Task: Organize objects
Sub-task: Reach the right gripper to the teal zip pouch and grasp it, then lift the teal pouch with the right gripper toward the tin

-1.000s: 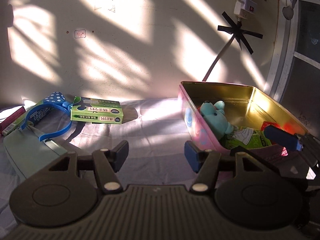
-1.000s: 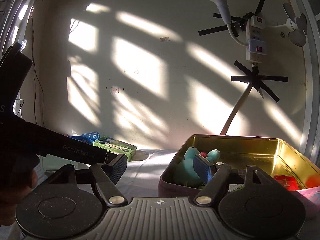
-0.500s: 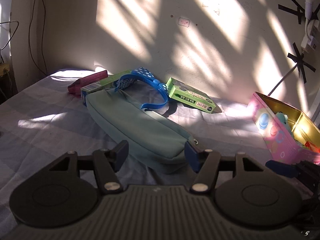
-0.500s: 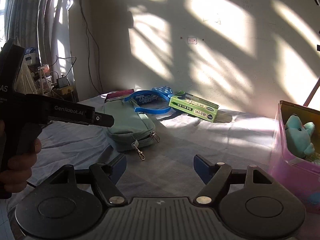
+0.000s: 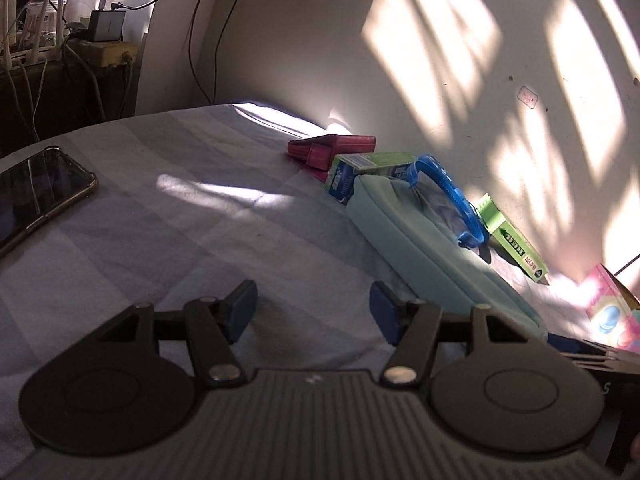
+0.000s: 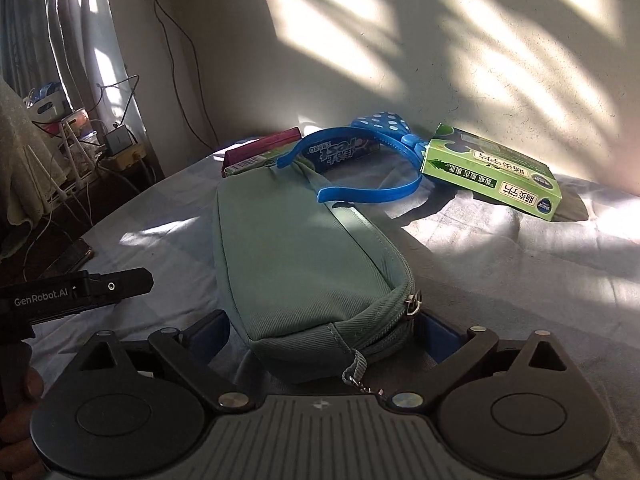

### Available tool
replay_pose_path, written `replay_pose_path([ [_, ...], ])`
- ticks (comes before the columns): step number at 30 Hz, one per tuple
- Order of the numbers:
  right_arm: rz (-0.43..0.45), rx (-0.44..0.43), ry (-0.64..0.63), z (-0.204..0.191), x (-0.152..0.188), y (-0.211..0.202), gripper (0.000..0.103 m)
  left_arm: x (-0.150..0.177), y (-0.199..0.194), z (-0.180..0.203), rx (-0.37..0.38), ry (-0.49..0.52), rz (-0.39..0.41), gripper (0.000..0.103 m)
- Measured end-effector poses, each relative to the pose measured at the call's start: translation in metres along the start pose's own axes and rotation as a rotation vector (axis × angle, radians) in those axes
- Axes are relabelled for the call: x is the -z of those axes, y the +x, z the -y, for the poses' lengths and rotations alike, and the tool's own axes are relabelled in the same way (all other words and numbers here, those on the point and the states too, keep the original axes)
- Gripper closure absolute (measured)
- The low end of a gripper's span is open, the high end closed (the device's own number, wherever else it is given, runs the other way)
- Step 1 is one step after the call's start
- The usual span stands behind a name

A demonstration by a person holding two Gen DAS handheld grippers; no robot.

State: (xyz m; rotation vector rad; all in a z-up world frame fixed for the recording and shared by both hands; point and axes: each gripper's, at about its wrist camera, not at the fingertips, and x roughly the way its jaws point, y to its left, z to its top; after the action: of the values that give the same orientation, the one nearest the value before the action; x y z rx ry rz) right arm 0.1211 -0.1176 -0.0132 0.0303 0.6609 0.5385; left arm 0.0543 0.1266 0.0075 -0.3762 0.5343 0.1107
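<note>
Both views have swung off the pink tin; right gripper, jaws just widened, straddles the zipped green pouch, seemingly not pinching. "GenRobot.AI" marks the left gripper, open, empty, beside the pouch.

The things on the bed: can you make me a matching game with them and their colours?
Things:
1. pouch
2. headband
3. box
4. phone

Colours:
A. bright green
B. black with a gold edge
C. pale green-grey
D. blue

Pairs: 1-C, 2-D, 3-A, 4-B
</note>
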Motion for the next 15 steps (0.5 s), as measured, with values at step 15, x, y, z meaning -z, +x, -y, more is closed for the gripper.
replay_pose_path([
  [15,0.002,0.007,-0.114,0.048,0.071,-0.134,0.025,-0.002,-0.005,0.018,0.138,0.043,-0.061,0.034],
])
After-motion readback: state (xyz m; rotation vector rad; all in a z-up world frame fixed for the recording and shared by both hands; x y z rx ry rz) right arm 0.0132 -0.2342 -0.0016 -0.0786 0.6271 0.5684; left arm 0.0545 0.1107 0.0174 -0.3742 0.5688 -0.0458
